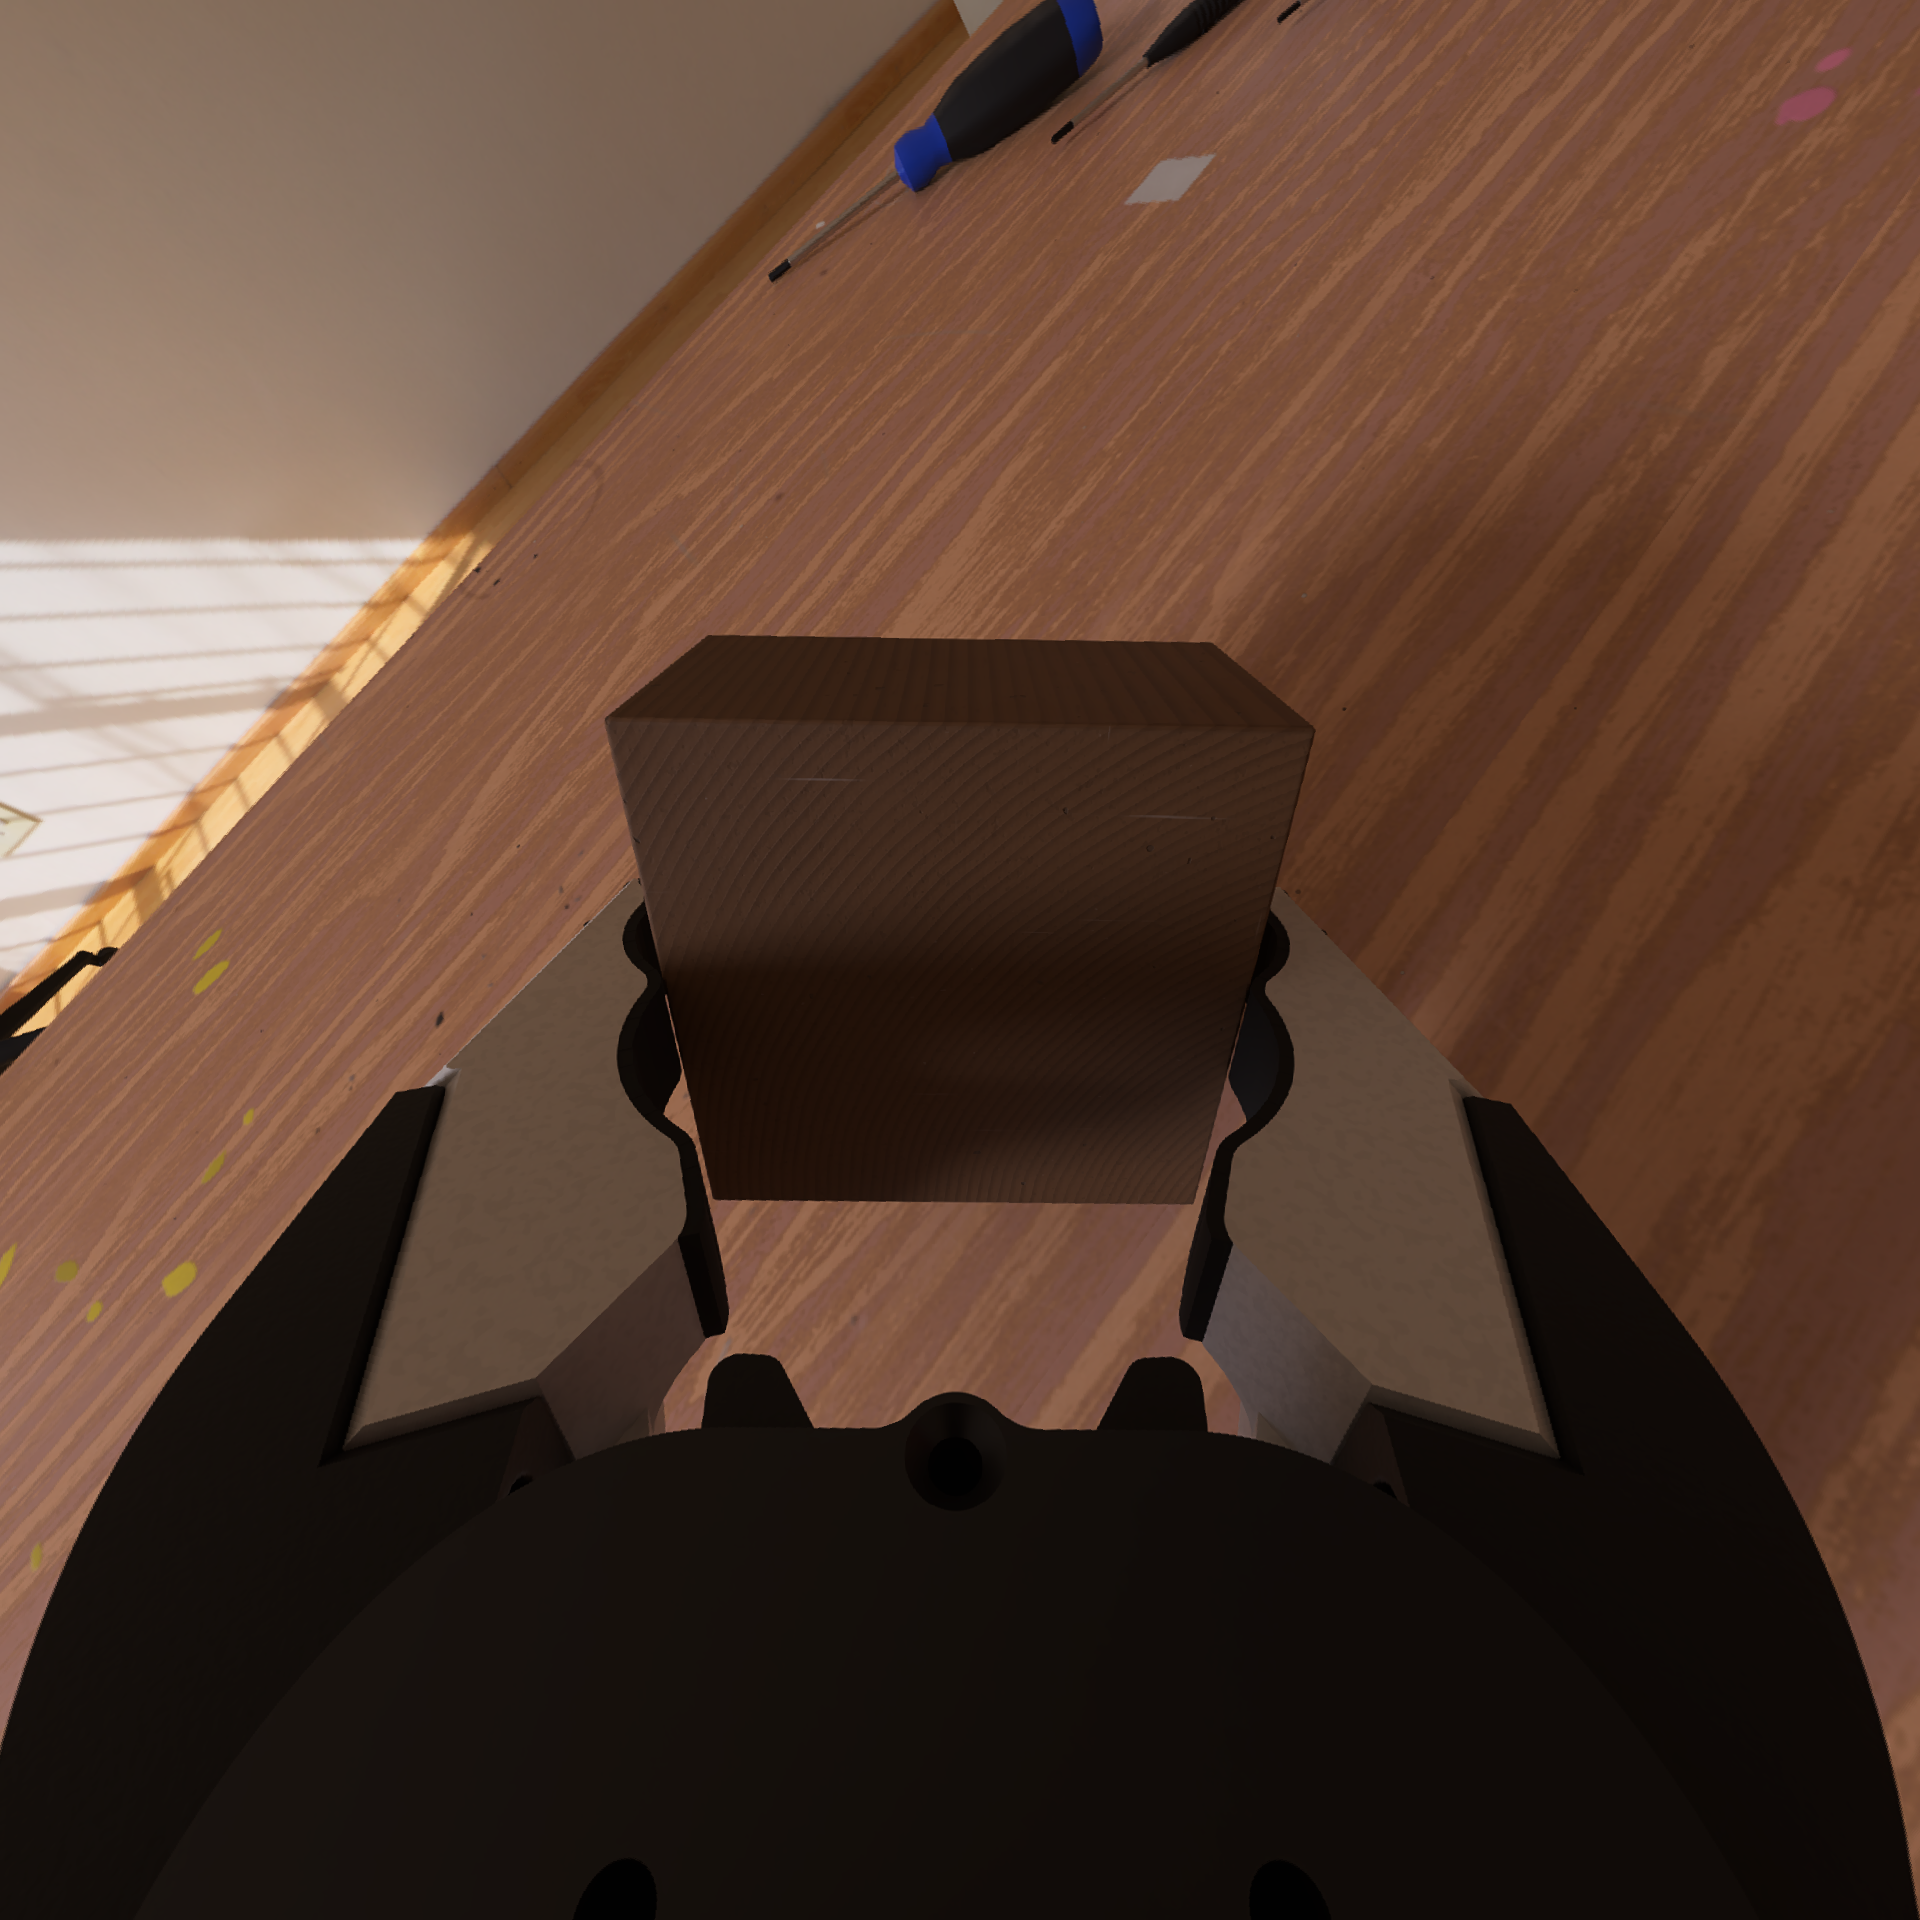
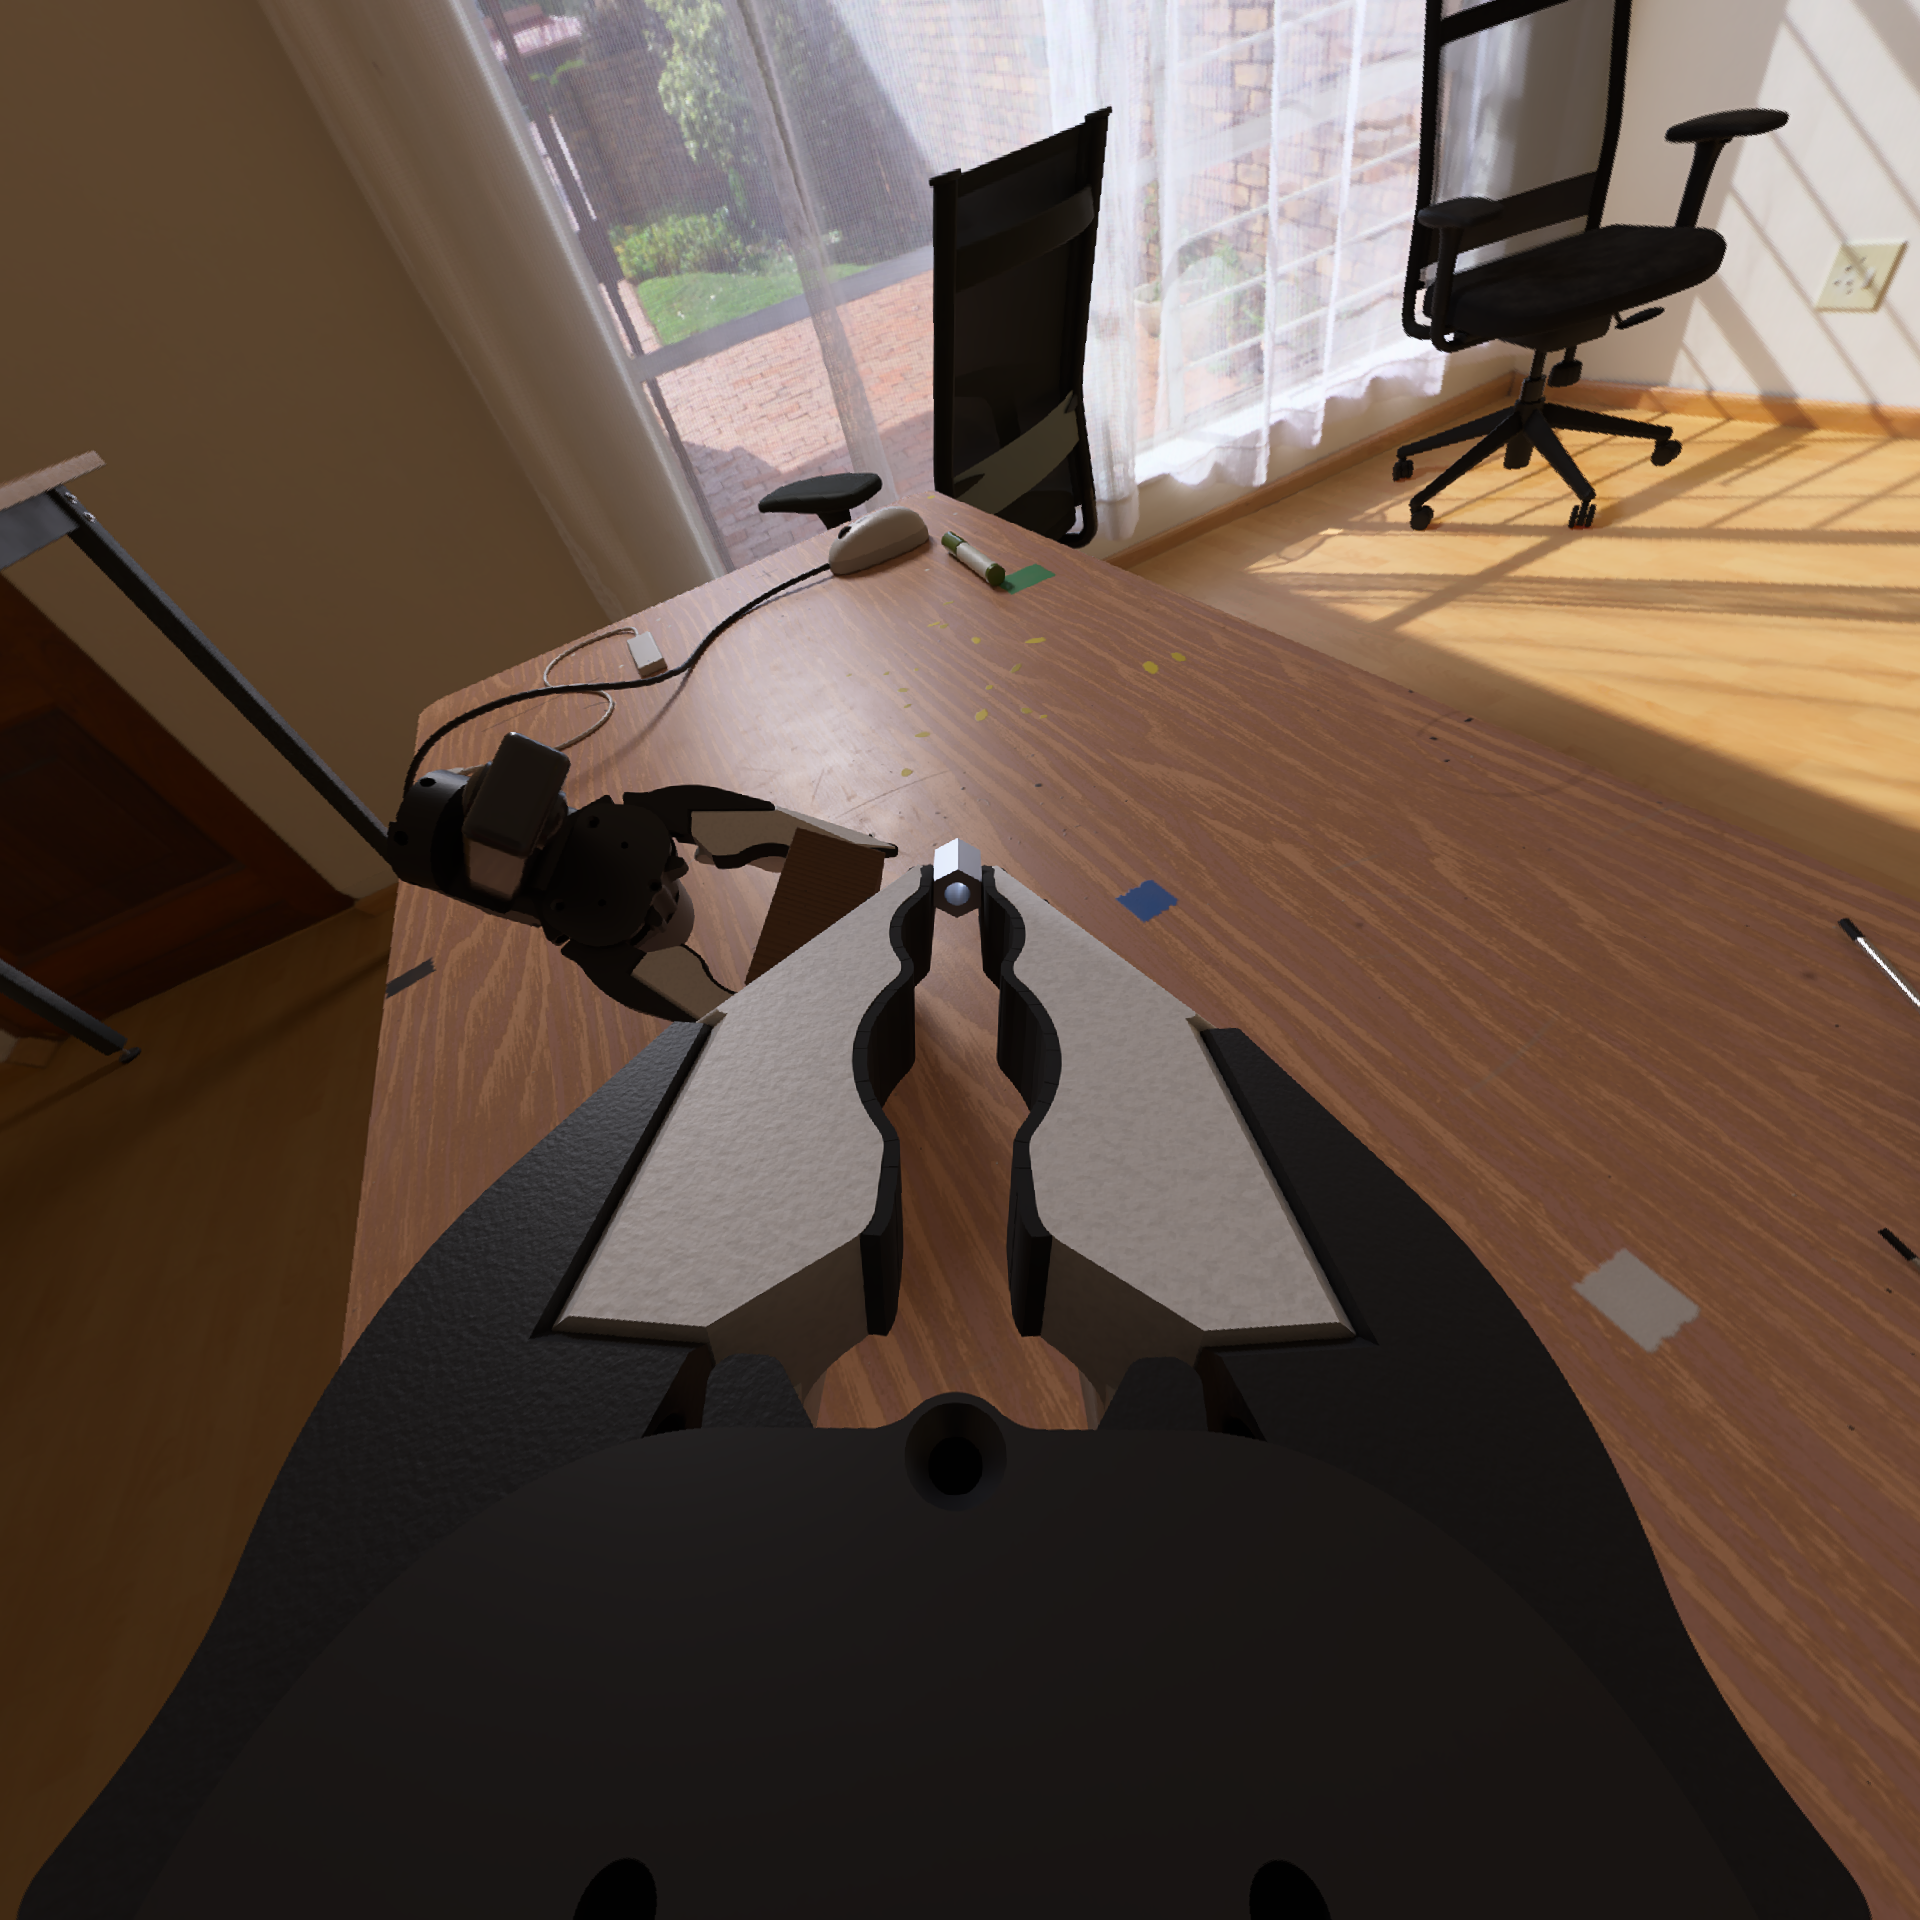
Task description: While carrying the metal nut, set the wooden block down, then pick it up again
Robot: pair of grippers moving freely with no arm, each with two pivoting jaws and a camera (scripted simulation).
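Observation:
In the left wrist view my left gripper (image 1: 956, 920) is shut on the dark wooden block (image 1: 956, 831), with both pads pressed against its sides. The block sticks out past the fingertips over the wooden table (image 1: 1455, 520). I cannot tell whether its underside touches the table. In the right wrist view my right gripper (image 2: 957, 902) is shut on the small silver metal nut (image 2: 957, 878), pinched at the very fingertips above the table. The left gripper (image 2: 727, 904) with the tilted block (image 2: 816, 899) shows just to the left of the nut.
A blue-and-black screwdriver (image 1: 997, 94) and a thin black one (image 1: 1174, 42) lie at the far end of the table, by a grey patch (image 1: 1171, 179). A mouse (image 2: 878, 540) with its cable, a marker (image 2: 974, 558) and two office chairs (image 2: 1013, 332) are beyond.

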